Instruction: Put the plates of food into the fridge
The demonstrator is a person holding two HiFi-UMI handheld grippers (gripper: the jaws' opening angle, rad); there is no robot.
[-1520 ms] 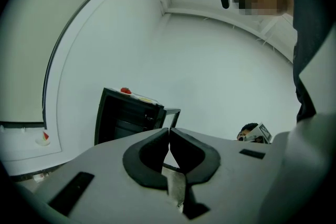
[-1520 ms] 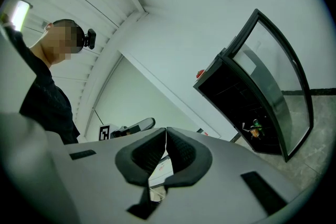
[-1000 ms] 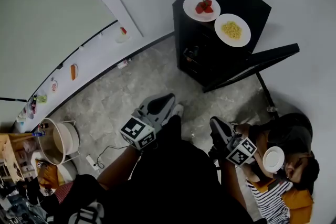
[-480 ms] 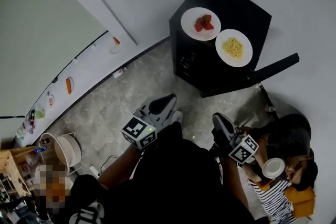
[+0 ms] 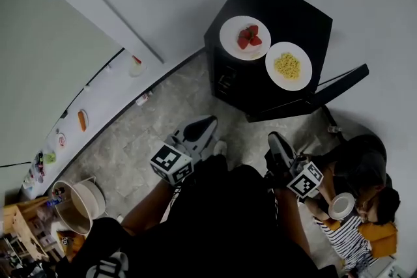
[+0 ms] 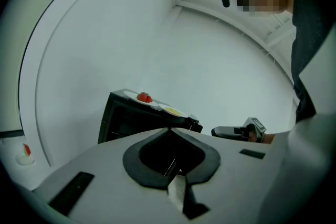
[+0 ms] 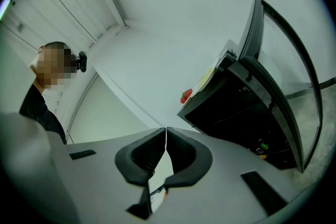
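Note:
A black mini fridge stands against the white wall with its door swung open to the right. On its top sit two white plates, one with strawberries and one with yellow food. My left gripper and right gripper hover over the stone floor, short of the fridge, both shut and empty. In the left gripper view the jaws of the left gripper meet, with both plates ahead. The right gripper points at the fridge's dark open inside.
A person sits on the floor at the right, holding a white bowl. A metal pot stands at the lower left. A white ledge with small items runs along the left wall.
Both grippers have drifted forward over the floor towards the fridge, staying shut. The head view has shifted, and the fridge with its plates now sits lower in the picture.

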